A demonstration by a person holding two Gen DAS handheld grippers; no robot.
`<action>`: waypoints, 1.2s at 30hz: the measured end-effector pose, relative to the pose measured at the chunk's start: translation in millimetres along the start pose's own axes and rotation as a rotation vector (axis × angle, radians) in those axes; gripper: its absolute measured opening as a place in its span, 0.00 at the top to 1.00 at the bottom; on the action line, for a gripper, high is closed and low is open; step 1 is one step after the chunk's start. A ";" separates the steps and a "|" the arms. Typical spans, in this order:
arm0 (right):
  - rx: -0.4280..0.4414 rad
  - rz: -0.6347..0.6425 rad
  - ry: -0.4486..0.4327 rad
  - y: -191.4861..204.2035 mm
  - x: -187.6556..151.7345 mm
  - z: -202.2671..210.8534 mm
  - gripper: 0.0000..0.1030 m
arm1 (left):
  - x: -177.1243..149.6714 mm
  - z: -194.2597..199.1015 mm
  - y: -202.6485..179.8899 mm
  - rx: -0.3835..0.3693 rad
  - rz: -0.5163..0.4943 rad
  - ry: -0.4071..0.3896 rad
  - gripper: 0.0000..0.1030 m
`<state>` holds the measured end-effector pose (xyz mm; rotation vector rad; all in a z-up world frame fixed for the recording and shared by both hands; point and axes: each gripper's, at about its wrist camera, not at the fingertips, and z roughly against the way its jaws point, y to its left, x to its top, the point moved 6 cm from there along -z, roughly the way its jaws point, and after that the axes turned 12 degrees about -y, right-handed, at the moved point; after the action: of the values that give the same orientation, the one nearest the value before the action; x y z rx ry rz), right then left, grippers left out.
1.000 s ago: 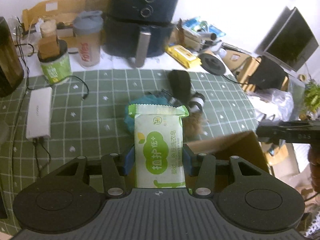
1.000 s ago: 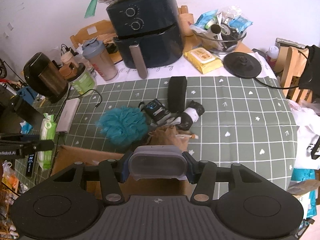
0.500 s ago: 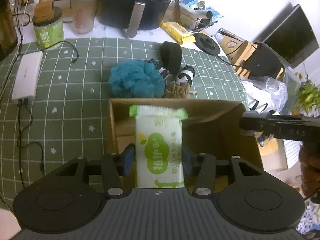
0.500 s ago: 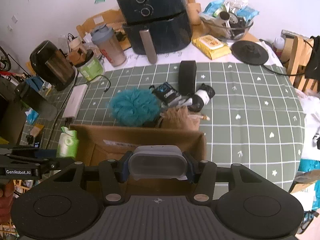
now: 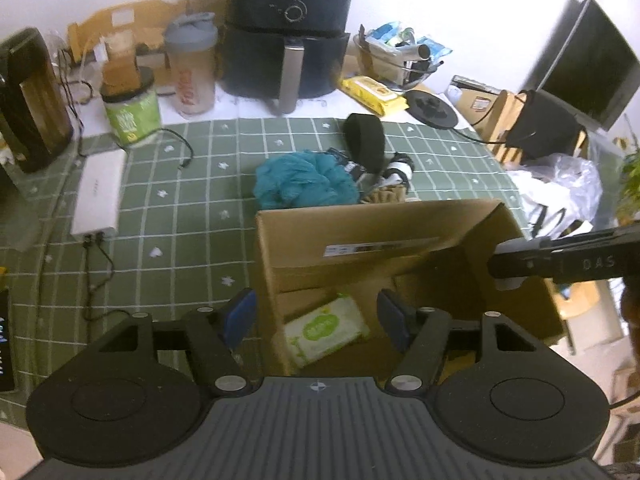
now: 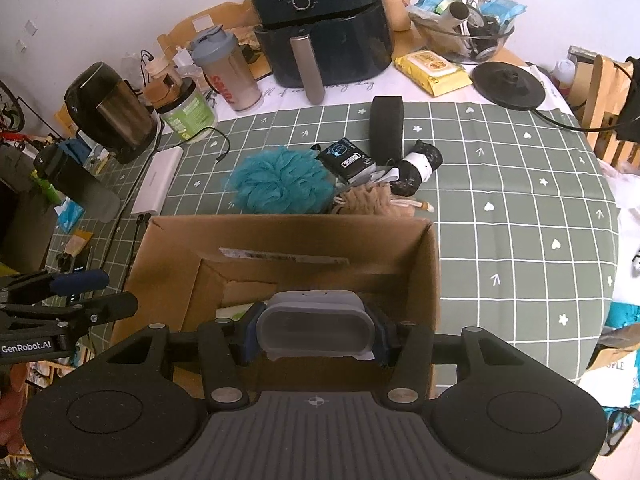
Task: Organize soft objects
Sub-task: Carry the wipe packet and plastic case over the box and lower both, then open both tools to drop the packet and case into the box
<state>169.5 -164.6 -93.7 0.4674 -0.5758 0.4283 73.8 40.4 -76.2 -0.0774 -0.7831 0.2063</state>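
Green checked tablecloth (image 5: pixel 192 216) lay ahead. My left gripper (image 5: pixel 316 314), jaws just parted, had released the wipes pack (image 5: pixel 326 330) into the cardboard box (image 5: pixel 372 220) below; my right gripper (image 6: pixel 316 334) clamped a grey case (image 6: pixel 316 332) above it. Teal loofah (image 6: pixel 280 180) remained beyond.

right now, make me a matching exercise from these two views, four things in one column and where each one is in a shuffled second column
Things:
1. green wipes pack
2. grey oval container
3. teal bath pouf
4. yellow wipes pack

Places:
A. on the white cloth beside the air fryer
B. lying on the floor of the cardboard box
C. clamped in the right gripper above the box
D. on the green checked cloth just behind the box

Pairs: 1-B, 2-C, 3-D, 4-A
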 end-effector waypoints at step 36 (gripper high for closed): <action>-0.046 0.046 0.014 5.6 -13.9 5.5 0.05 | -20.6 0.7 4.2 0.119 -0.061 0.095 0.37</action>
<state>153.8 -166.5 -96.4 0.4077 -0.5826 0.4613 58.4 40.0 -90.6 0.0487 -0.6762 0.1900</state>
